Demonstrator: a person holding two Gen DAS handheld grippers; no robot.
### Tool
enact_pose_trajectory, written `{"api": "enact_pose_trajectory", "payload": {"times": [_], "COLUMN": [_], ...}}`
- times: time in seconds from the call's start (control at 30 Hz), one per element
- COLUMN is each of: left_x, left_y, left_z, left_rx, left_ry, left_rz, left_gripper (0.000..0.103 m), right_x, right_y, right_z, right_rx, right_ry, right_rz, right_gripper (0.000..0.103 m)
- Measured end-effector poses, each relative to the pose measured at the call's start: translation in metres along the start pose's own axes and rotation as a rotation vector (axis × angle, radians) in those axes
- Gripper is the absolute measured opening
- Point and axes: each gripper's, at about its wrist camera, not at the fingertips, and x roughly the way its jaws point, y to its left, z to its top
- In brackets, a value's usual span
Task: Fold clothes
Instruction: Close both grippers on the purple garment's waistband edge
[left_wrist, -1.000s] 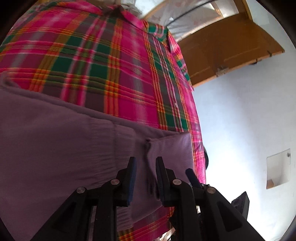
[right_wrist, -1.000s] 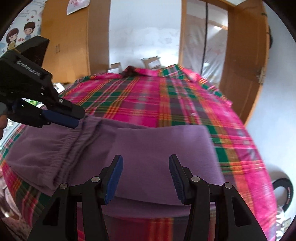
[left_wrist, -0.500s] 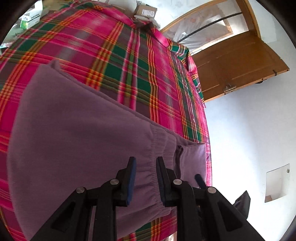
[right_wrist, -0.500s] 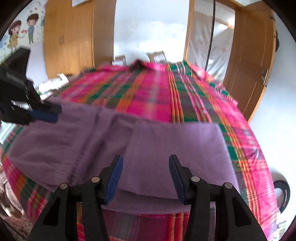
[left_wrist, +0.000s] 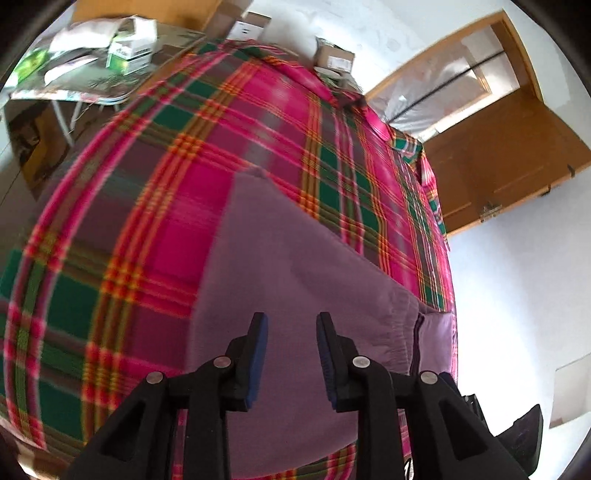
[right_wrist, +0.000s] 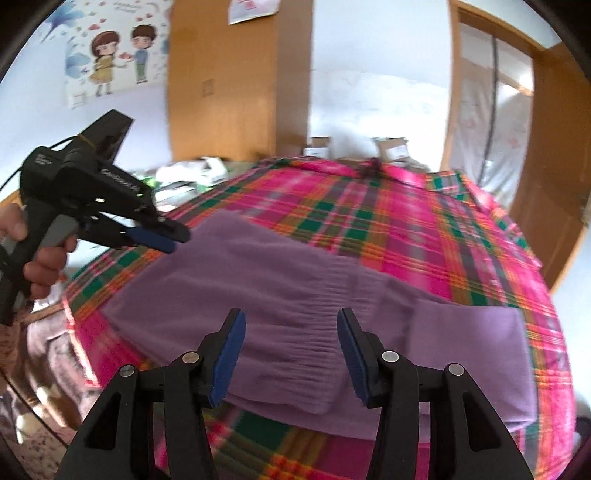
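- Nearest to us, we are holding the right tongs (right_wrist: 291, 354) with the jaws spread wide and nothing between them, hovering just above the ribbed waistband end of the purple trousers (right_wrist: 295, 306).
- We are also holding the left tongs (left_wrist: 290, 354) partly open and empty over the same garment; in the right wrist view these left tongs (right_wrist: 168, 240) are hanging at the garment's far left corner, gripped by a hand (right_wrist: 40, 258).
- The purple trousers are lying folded and flat near the front edge of the bed (right_wrist: 424, 236), which is wearing a pink, green and orange plaid cover.
- Further back, cardboard boxes (right_wrist: 391, 149) are sitting beyond the bed's far end.
- Behind them, a wooden wardrobe (right_wrist: 240, 81) is standing beside a cartoon wall sticker (right_wrist: 118, 55), and a wooden door (left_wrist: 498, 162) is standing open.
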Motion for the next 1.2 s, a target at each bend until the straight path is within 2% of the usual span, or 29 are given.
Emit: {"api": "enact_pose_trajectory", "payload": {"times": [0.33,0.47,0.57,0.7,0.9,1.2], "left_x": [-0.009,-0.009,-0.005,0.000,0.006,0.022], "left_y": [0.039,0.051,0.059,0.064,0.071,0.064], "left_z": [-0.007,-0.005,0.001,0.007,0.014,0.034], "left_rx": [-0.041,-0.056,-0.072,-0.062,-0.071,-0.060], "left_ry": [0.008,0.019,0.038,0.054,0.079,0.097], "left_rz": [0.018,0.014,-0.006,0.005,-0.046,-0.093], "left_gripper": [0.027,0.027,0.027,0.027,0.032,0.036], "right_x": [0.045,0.044,0.044,0.054,0.065,0.081], "right_y": [0.072,0.093,0.113,0.136,0.155,0.154], "right_z": [0.001,0.000,0.002,-0.001,-0.010,-0.008], "right_rx": [-0.066,-0.084,-0.131,-0.201,-0.309,-0.263], "right_ry": [0.106,0.095,0.072,0.091,0.095,0.111], "right_rz": [0.173,0.262,0.279,0.253,0.164,0.072], "right_gripper": [0.053,0.053,0.053,0.053,0.053,0.053]}}
